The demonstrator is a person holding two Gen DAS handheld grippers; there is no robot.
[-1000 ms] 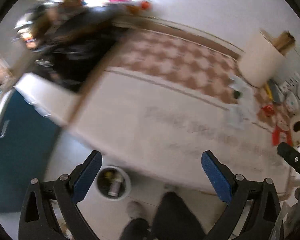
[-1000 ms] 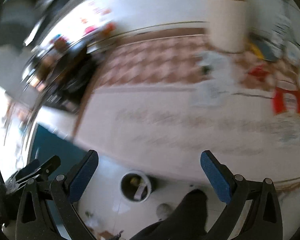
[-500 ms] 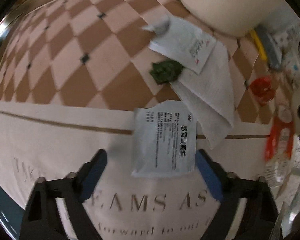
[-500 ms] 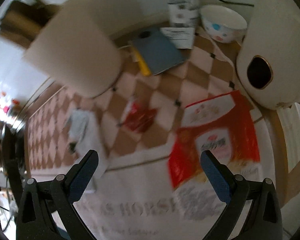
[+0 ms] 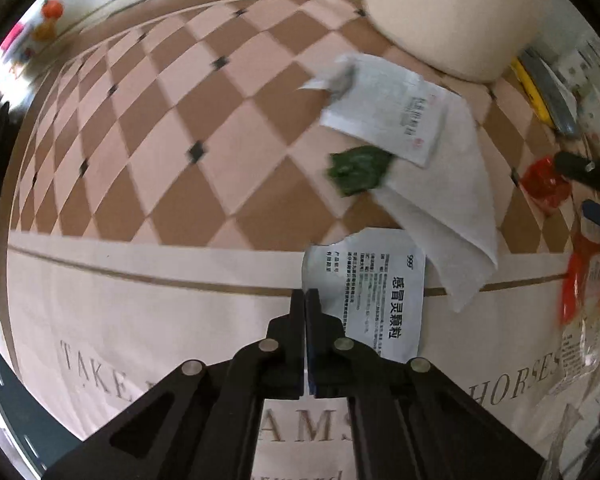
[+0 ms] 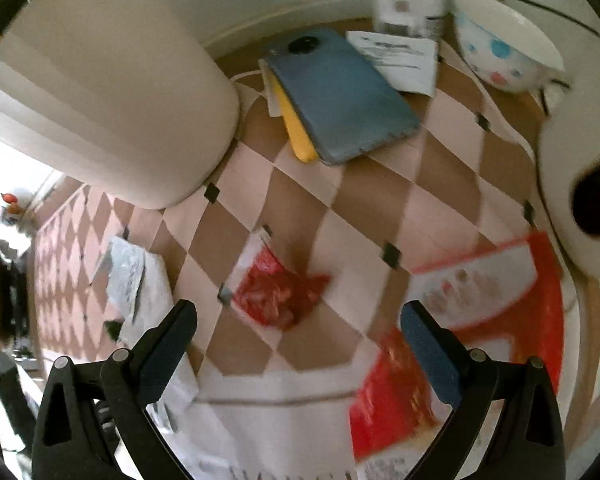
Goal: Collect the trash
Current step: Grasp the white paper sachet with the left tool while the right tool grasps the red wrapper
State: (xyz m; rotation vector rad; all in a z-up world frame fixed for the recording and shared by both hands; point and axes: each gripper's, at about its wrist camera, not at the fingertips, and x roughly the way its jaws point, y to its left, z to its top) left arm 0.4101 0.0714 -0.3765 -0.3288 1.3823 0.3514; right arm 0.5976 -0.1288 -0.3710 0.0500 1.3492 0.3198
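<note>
Checkered tablecloth (image 5: pixel 204 168): tan and pink diamonds, pale lettered border along the near edge; bears everything below.
Cream cylindrical container (image 6: pixel 112 92): upright at the far side of the cloth.
Red and white snack bag (image 6: pixel 496 300): flat on the cloth, under and just beyond the right gripper's right finger.
White paper towel (image 5: pixel 452 184): spread flat, one corner over the border stripe.
Blue phone (image 6: pixel 340 96): face down on a yellow item.
White medicine sachet (image 5: pixel 380 292): printed side up, on the border; its left edge meets the left gripper's tips, whether nipped I cannot tell.
Torn white sachet (image 5: pixel 384 112): on the towel's far end.
Red crumpled wrapper (image 6: pixel 280 292): ahead of the right gripper, untouched.
Green crumpled scrap (image 5: pixel 358 170): beside the towel.
Left gripper (image 5: pixel 305 300): fingers pressed together.
Right gripper (image 6: pixel 296 332): fingers spread wide, nothing between.
</note>
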